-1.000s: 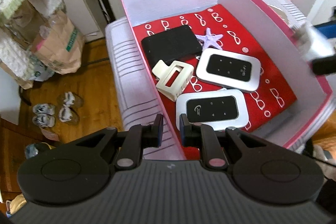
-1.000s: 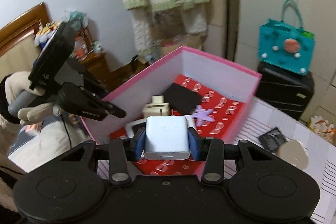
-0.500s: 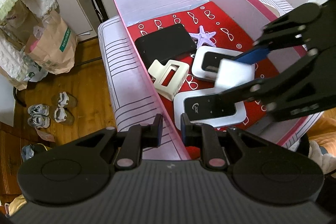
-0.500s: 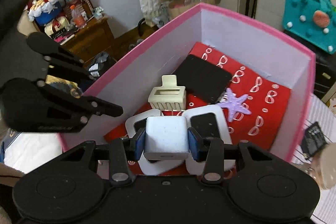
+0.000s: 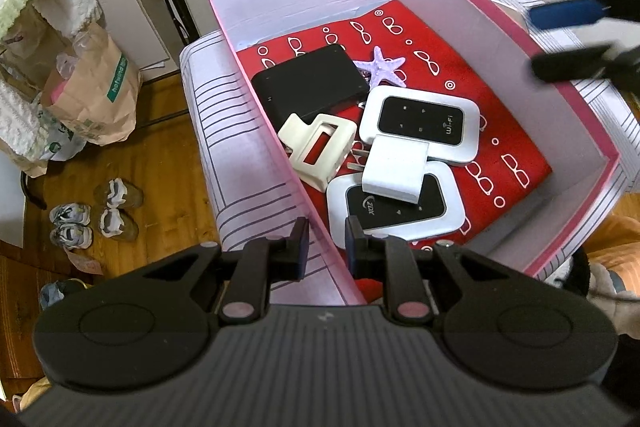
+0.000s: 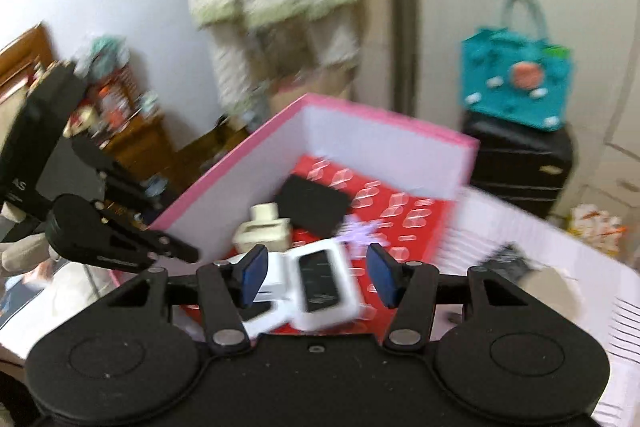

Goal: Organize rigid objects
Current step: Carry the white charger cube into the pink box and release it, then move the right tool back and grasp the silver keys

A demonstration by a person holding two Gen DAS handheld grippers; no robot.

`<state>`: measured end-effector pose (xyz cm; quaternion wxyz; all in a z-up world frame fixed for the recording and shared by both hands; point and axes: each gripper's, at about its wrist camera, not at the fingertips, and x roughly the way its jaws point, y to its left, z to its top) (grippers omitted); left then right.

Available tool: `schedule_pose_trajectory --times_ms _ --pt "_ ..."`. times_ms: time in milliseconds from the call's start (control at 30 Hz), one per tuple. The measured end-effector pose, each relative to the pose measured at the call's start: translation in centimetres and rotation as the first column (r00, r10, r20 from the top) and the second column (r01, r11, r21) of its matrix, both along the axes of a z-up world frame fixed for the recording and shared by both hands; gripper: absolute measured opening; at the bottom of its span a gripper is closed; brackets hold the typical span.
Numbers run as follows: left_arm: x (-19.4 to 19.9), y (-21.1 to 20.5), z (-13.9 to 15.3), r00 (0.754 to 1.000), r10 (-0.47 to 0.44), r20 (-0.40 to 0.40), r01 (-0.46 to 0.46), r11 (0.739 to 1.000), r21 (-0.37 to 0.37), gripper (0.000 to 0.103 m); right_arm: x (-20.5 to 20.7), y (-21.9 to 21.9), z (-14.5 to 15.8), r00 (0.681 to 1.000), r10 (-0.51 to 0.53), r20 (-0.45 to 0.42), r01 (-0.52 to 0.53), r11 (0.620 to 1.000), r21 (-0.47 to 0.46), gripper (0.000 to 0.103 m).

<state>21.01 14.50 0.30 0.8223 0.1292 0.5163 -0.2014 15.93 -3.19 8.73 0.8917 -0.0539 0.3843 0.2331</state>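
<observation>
The right gripper [image 6: 316,275] has its jaws opening, blue pads well apart, with nothing between them; in the left wrist view it shows only as a blurred blue pad and dark finger at the far right edge, above the box's right wall. The left gripper [image 5: 323,247] is drawn narrow, its two pads standing on either side of the box's near-left wall [image 5: 304,195]; whether the pads press on that wall cannot be told. The pink box [image 5: 460,7] sits on a striped cloth [image 5: 224,131] and has a red lining printed with white spectacles. In it, the white charger [image 5: 394,173] lies free, resting across the upper edge of the nearer router [image 5: 396,209] and touching the lower edge of the farther router [image 5: 420,125], with its prongs pointing toward the cream clip [image 5: 318,151]. The charger is ahead of the left fingers, slightly to their right, and well apart from the right fingers. The black case [image 5: 310,85] lies beyond the clip, with the lilac starfish [image 5: 382,67] just beside its right edge. The right wrist view is blurred.
</observation>
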Motion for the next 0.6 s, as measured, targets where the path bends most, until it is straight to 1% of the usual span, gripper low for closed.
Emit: schedule_pose_trajectory --times_ms 67,133,233,367,433,500,600 --pt "0.0 0.0 0.0 1.000 -0.001 0.000 0.001 1.000 -0.002 0.017 -0.8 -1.7 0.7 0.998 -0.046 0.032 0.047 0.998 -0.032 0.060" --pt "0.0 0.0 0.0 1.000 -0.002 0.001 0.002 1.000 -0.001 0.017 -1.1 -3.5 0.9 0.995 -0.087 0.045 0.090 0.994 -0.062 0.060" --pt "0.0 0.1 0.0 1.000 0.001 0.000 -0.001 1.000 -0.007 0.018 -1.4 -6.4 0.7 0.984 -0.168 0.058 0.172 0.982 -0.075 0.061" --pt "0.1 0.1 0.0 1.000 -0.005 0.001 0.005 1.000 -0.011 0.018 -1.8 -9.4 -1.4 0.963 -0.252 0.094 0.261 0.960 -0.103 0.063" --pt "0.1 0.2 0.0 1.000 -0.007 -0.001 0.007 1.000 -0.016 0.018 -2.0 -10.2 -2.8 0.943 -0.304 0.137 0.322 0.937 -0.138 0.064" --pt "0.1 0.3 0.0 1.000 -0.008 -0.003 0.008 1.000 -0.021 0.019 -2.1 -10.5 -4.2 0.936 -0.315 0.154 0.339 0.925 -0.169 0.066" --pt "0.2 0.4 0.0 1.000 -0.007 -0.007 0.007 1.000 -0.020 0.019 -1.9 -11.3 -6.0 0.936 -0.323 0.136 0.342 0.928 -0.149 0.067"
